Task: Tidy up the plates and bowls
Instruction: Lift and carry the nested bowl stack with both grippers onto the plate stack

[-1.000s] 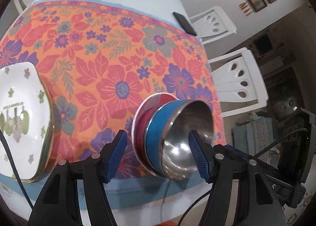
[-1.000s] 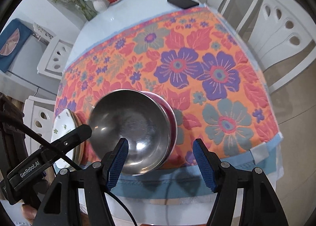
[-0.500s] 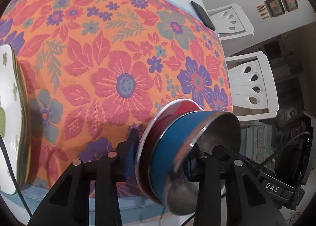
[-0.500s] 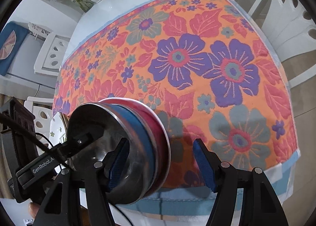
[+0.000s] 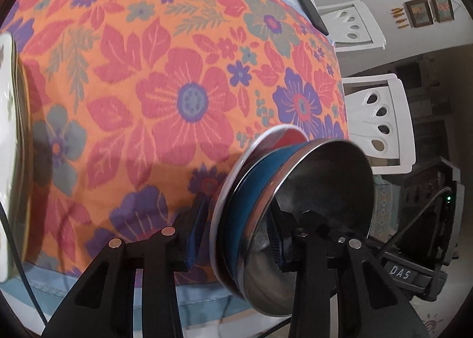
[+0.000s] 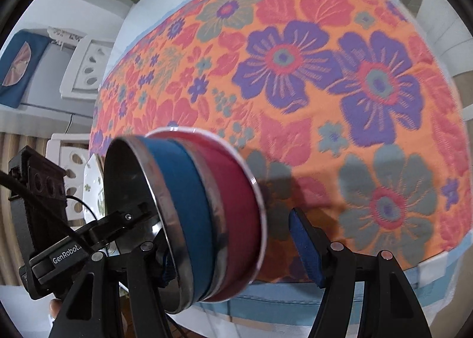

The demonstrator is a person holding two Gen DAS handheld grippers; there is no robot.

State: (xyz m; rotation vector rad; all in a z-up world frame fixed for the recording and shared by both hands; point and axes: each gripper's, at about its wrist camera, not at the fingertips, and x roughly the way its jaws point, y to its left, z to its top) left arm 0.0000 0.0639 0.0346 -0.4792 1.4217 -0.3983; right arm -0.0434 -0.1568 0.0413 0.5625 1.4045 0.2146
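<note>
**Inspector:** Left wrist view, nearest first. The left tongs were clamped across the rim and wall of the nested bowls, one pad outside the red shell, the other inside the steel hollow. The stack sat tilted on its side at the near edge of the bench, over the floral cloth.

**Assistant:** And the right tongs?

**Inspector:** In the right wrist view the right tongs stood spread around the same stack. The outer pad was clear of the red bowl. The inner pad was hidden behind the blue bowl, so I judged that side as not gripping.

**Assistant:** Further out?

**Inspector:** A white patterned plate lay at the left of the bench, well apart from the bowls. A dark phone lay at the far edge.

**Assistant:** Risks?

**Inspector:** In my judgement, the single rim pinch on smooth steel could slip. The tilted bowls might slide apart or tip off the bench edge. A closing right pad could also knock the stack against the left grip.
</note>
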